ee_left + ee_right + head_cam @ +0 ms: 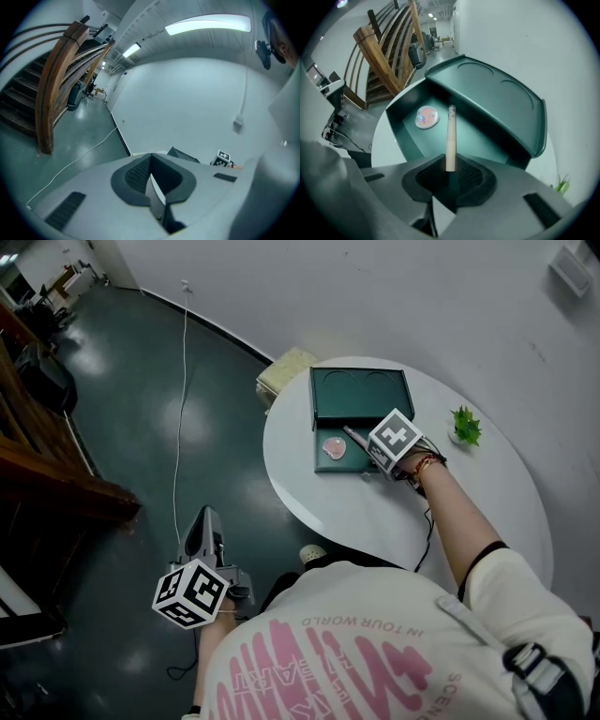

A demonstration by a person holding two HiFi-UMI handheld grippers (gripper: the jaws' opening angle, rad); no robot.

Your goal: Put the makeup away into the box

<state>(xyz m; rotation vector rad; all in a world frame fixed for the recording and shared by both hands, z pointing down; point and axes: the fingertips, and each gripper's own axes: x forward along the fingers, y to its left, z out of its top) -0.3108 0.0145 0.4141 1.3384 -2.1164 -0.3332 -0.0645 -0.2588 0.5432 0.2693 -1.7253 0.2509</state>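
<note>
A dark green box [317, 461] stands open on the round white table [375, 517], its lid [501, 101] tilted up at the back. A pink round compact [334, 448] [426, 116] lies inside on the box floor. My right gripper [367, 448] [450, 174] points down over the box, shut on a slim beige makeup stick [355, 437] [450, 136] whose tip hangs above the box floor next to the compact. My left gripper [202, 518] [151, 177] hangs low at the left, off the table over the dark floor, its jaws together with nothing in them.
A small green plant [465, 426] sits on the table right of the box. A beige block [286, 371] stands on the floor behind the table. A white cable [180, 409] runs across the floor. A wooden staircase [56, 474] fills the left.
</note>
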